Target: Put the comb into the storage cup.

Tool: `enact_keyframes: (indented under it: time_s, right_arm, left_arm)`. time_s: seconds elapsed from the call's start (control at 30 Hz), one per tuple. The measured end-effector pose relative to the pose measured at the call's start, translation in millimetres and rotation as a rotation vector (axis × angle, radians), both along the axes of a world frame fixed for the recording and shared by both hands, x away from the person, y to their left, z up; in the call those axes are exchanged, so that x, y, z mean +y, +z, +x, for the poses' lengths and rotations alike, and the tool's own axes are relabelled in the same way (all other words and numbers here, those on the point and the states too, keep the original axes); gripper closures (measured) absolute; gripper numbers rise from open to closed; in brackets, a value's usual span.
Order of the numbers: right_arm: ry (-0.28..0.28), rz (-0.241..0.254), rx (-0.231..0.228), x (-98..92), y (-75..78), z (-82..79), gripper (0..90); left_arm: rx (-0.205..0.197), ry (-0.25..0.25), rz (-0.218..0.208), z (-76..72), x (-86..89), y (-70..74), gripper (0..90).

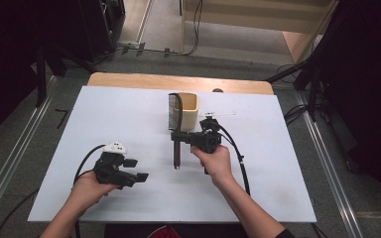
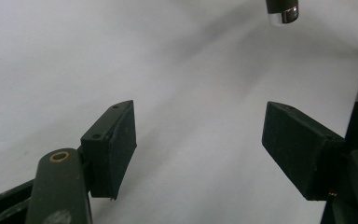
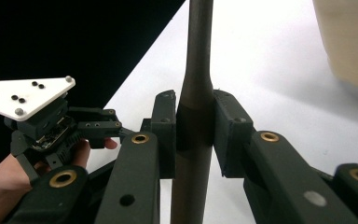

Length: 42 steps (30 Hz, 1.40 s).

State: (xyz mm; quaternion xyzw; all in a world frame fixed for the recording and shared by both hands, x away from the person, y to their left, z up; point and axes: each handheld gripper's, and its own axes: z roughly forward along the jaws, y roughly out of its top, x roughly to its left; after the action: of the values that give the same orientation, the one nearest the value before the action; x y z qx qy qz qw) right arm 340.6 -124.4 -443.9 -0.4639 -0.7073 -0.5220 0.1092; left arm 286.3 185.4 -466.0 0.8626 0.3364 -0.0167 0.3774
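My right gripper is clamped on the handle of one brush, whose bristle end rests in the single beige cup at the far middle of the white table. My left gripper sits near left, jaws wide apart and holding nothing, well clear of the brush.

Brush stands in the right tool, just before the cup at mid-surface; left tool sits nearer, well left.
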Motion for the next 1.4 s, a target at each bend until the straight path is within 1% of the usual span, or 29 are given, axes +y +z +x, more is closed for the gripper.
enact_keyframes:
  time_s: [0.13,0.23,0.33,0.4,0.63,0.7,0.8,0.87,0.97,1.1,1.2,1.33,1.4]
  right_arm:
    - [-0.008,0.008,-0.003,-3.0,0.5,1.2,70.2]
    - [-0.01,0.004,-0.009,-5.3,0.7,1.7,70.2]
    - [-0.017,0.008,-0.018,-7.2,1.3,2.6,70.2]
    - [-0.022,0.012,-0.019,-8.6,2.1,3.8,70.2]
    - [-0.028,0.01,-0.029,-11.7,5.0,8.4,70.2]
    - [-0.032,0.013,-0.033,-12.6,6.9,9.7,70.2]
    - [-0.036,0.019,-0.038,-14.8,9.9,11.8,70.2]
    - [-0.038,0.024,-0.041,-15.5,12.1,13.1,70.2]
    - [-0.041,0.025,-0.044,-15.3,15.5,16.3,70.2]
    - [-0.05,0.037,-0.041,-13.6,20.4,22.1,70.2]
    - [-0.053,0.037,-0.053,-12.1,25.9,25.7,70.2]
    - [-0.06,0.047,-0.052,-11.0,31.9,30.0,70.2]
    - [-0.065,0.044,-0.063,-11.1,35.9,32.4,70.2]
  left_arm:
    - [-0.002,0.004,0.001,-2.9,3.9,0.5,27.5]
    - [-0.008,0.013,0.002,-4.6,7.1,1.6,27.5]
    - [-0.005,0.015,-0.008,-6.1,9.1,1.3,27.5]
    - [-0.006,0.014,0.0,-7.2,9.6,1.2,27.5]
    - [-0.007,0.009,-0.002,-8.7,9.3,0.8,27.7]
    - [-0.006,0.01,0.001,-8.2,10.5,1.1,27.7]
    - [-0.005,0.017,-0.01,-7.5,11.9,0.9,27.7]
    - [-0.002,0.016,-0.007,-6.9,12.5,1.1,27.7]
    - [0.001,0.025,-0.018,-6.5,13.0,1.2,27.7]
    - [0.001,0.023,-0.029,-6.6,13.3,2.0,27.7]
    - [0.005,0.025,-0.024,-6.5,13.5,1.9,27.7]
    - [0.005,0.024,-0.026,-6.5,14.0,1.8,27.7]
    - [0.007,0.025,-0.028,-6.2,14.2,1.8,27.7]
